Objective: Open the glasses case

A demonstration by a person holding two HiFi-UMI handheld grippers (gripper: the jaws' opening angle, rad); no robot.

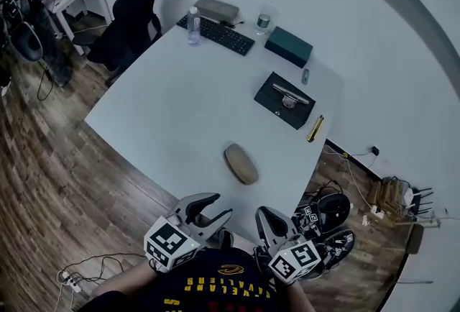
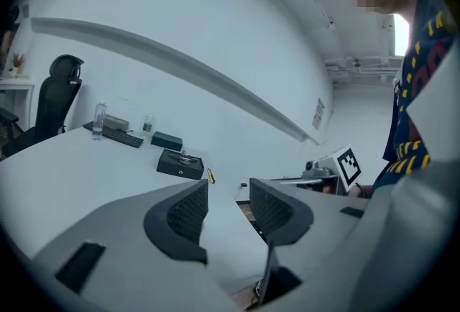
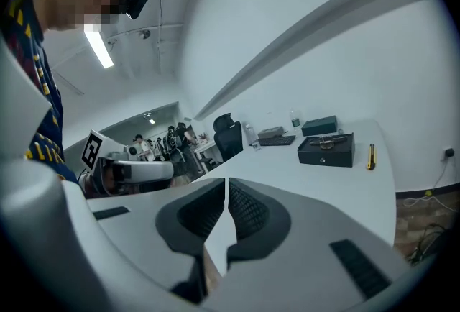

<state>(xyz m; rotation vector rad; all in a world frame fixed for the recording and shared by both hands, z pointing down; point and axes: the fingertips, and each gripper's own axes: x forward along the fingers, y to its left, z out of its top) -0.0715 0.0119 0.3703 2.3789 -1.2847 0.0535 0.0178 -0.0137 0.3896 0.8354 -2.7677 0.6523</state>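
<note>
The glasses case (image 1: 241,163) is a brown oval shell lying closed on the white table (image 1: 172,102), near its front edge. Both grippers hover just short of that edge, on the near side of the case and apart from it. My left gripper (image 1: 219,206) is open, a clear gap between its dark ribbed pads (image 2: 188,211), nothing in it. My right gripper (image 1: 263,216) is shut and empty, its pads (image 3: 248,210) almost meeting. The case does not show in either gripper view.
A black box (image 1: 284,100) with a metal piece on top lies beyond the case, a yellow tool (image 1: 315,129) beside it. Further back are a teal box (image 1: 288,46), a keyboard (image 1: 225,35) and a water bottle (image 1: 192,24). A black office chair (image 1: 133,5) stands at the far left.
</note>
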